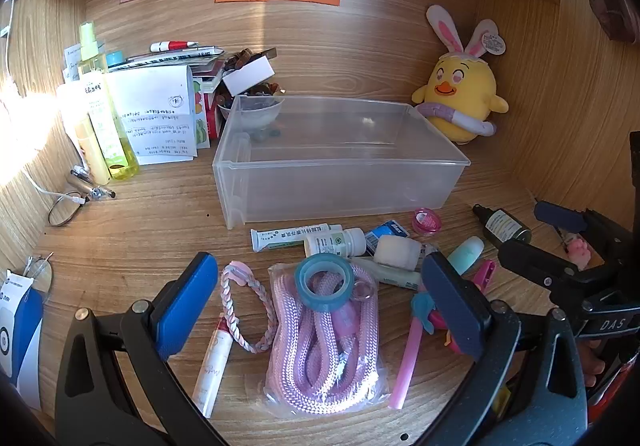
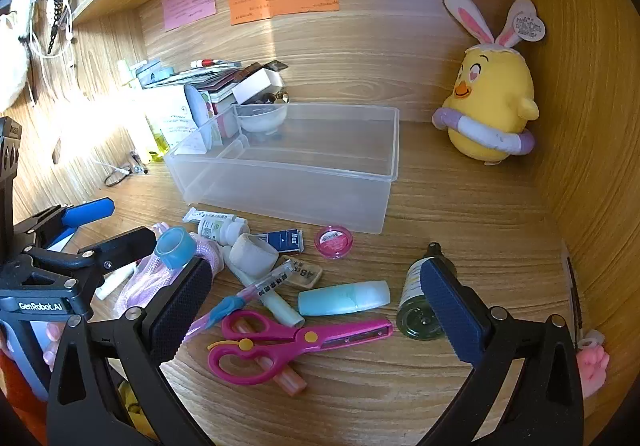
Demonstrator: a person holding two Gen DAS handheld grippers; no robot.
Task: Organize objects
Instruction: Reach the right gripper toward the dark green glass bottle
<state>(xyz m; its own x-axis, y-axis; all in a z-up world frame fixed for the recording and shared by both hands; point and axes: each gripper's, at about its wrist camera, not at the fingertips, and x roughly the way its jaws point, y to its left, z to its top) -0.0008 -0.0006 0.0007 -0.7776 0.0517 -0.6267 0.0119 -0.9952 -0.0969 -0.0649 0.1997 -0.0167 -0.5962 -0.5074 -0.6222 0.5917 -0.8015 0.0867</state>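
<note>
A clear plastic bin (image 1: pixel 340 162) (image 2: pixel 288 166) stands open in the middle of the wooden desk. In front of it lies a clutter of small items. My left gripper (image 1: pixel 320 306) is open above a bagged pink rope (image 1: pixel 324 342) with a blue tape roll (image 1: pixel 324 284) on it. My right gripper (image 2: pixel 316 306) is open over pink scissors (image 2: pixel 296 342), a teal tube (image 2: pixel 344 298) and a dark bottle (image 2: pixel 420 306). A white pill bottle (image 1: pixel 334 240), a pink round case (image 2: pixel 333 242) and a white cloth roll (image 2: pixel 254 254) lie near the bin.
A yellow plush chick (image 1: pixel 460 94) (image 2: pixel 492 106) sits at the back right. Papers, a yellow spray bottle (image 1: pixel 106 118) and a bowl (image 1: pixel 252 112) crowd the back left. Glasses (image 1: pixel 64 206) lie on the left. Wooden walls close in on both sides.
</note>
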